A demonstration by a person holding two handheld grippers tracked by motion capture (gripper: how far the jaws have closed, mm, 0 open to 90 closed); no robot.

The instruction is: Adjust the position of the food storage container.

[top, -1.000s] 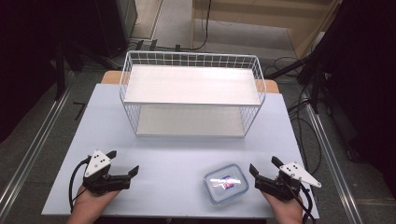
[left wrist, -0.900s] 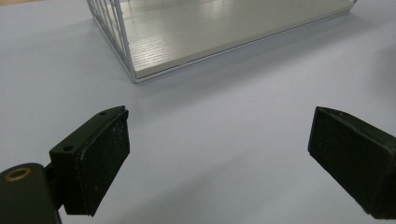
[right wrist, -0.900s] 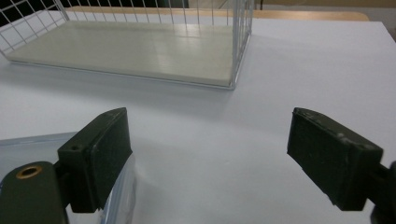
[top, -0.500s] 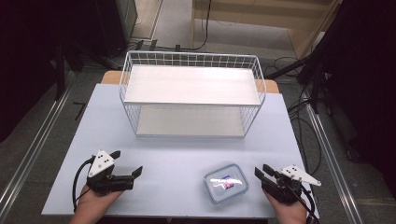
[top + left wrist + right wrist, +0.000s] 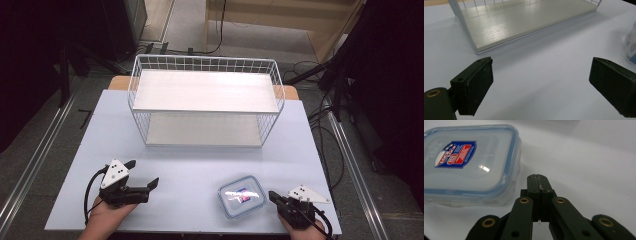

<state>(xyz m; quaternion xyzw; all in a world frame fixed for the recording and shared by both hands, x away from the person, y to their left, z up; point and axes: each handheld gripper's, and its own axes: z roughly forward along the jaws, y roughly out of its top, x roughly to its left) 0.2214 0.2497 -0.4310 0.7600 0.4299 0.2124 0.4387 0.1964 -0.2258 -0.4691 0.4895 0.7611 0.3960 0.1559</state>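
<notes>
The right gripper (image 5: 274,196), lower right, has just closed empty beside the lidded food container (image 5: 241,196); the left gripper (image 5: 142,176) stays wide apart.

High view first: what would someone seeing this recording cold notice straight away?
The white wire rack with two pale wooden shelves stands at the far middle of the light blue table. Near the front edge lies a clear lidded container with a blue rim and a red-and-blue label. The right gripper sits just right of it, fingers pressed together, while the left gripper rests front left with its fingers spread wide.
</notes>
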